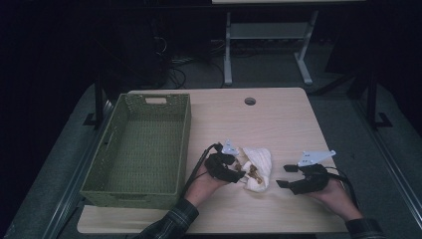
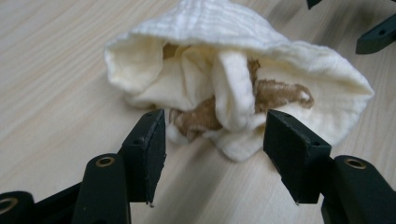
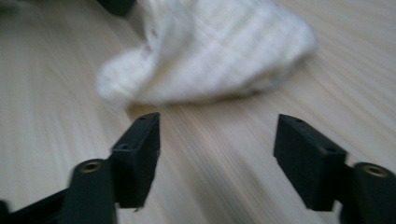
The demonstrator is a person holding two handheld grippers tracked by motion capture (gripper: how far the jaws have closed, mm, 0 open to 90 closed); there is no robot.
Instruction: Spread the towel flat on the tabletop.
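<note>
Black matte jaws of the left gripper [image 2: 212, 140] stand apart with nothing pinched; one cream cloth [image 2: 233, 70] lies just past their tips, on the table [image 1: 278, 119] between the two grippers. Cloth is soft, ribbed weave, bunched into a loose lump with brown patches in its folds; its shape under the folds is hidden. Right gripper [image 3: 217, 154] is also apart and empty, cloth a little ahead of it, that view motion-blurred so the weave is hard to read there. Table is pale wood grain with one round hole [image 1: 250, 101]. One olive woven basket [image 1: 184, 144], rectangular with a handle slot, sits left of the cloth. Sleeves are cut off at the bottom edge.
</note>
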